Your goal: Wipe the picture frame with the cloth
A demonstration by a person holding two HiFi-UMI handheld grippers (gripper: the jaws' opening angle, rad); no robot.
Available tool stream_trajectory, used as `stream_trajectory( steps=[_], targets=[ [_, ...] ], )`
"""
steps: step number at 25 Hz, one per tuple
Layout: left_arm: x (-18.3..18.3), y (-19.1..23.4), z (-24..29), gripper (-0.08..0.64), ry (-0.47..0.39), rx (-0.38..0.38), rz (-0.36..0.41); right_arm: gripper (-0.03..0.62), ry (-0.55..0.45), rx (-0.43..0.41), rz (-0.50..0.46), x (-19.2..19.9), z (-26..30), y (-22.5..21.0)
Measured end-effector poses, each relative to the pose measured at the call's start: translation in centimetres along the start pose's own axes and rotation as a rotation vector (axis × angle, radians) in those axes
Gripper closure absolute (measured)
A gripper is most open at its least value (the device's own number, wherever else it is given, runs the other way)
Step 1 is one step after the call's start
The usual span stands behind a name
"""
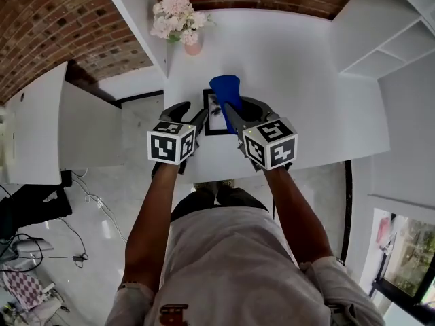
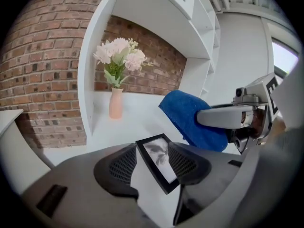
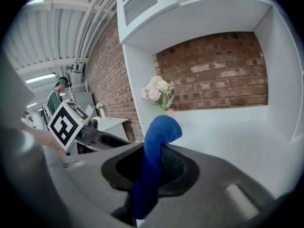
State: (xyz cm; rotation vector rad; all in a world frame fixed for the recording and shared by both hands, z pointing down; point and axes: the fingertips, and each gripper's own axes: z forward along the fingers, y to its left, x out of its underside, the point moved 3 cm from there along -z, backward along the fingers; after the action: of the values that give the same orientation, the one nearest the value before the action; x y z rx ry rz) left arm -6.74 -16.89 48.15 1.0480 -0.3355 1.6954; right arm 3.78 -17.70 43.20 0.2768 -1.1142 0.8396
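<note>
Blue cloth [image 1: 225,90] gripped beside the picture frame [image 1: 215,117]
The cloth is clenched in the right gripper [image 1: 246,111]; the frame is flanked, unpressed, by the left gripper's [image 1: 192,114] parted jaws.

The person wears a pale grey short-sleeved T-shirt [image 1: 231,263] with a dark red print on its front. The left gripper [image 1: 192,116] and right gripper [image 1: 242,111] have grey bodies, black ribbed pads [image 2: 123,165] and white cubes [image 1: 171,143] bearing black square markers.

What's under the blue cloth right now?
The picture frame, lying on the white table. The blue cloth, pinched in the right tongs, hides the frame's right edge in the head view.
</note>
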Motion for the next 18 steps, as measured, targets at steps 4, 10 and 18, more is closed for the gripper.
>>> stream_trajectory(
  steps=[4,10,18],
  targets=[
    [1.3,1.0,1.5,0.344,0.078,-0.011,-0.033,0.517,0.061,0.005,0.010,0.5,1.9,-0.2],
    [2.6,1.4,3.3,0.341,0.181,0.005,-0.022,0.517,0.171,0.013,0.034,1.7,4.9,-0.4],
    [3.9,2.2,4.7,0.341,0.278,-0.016,0.025,0.517,0.308,0.019,0.015,3.6,8.0,-0.7]
  ],
)
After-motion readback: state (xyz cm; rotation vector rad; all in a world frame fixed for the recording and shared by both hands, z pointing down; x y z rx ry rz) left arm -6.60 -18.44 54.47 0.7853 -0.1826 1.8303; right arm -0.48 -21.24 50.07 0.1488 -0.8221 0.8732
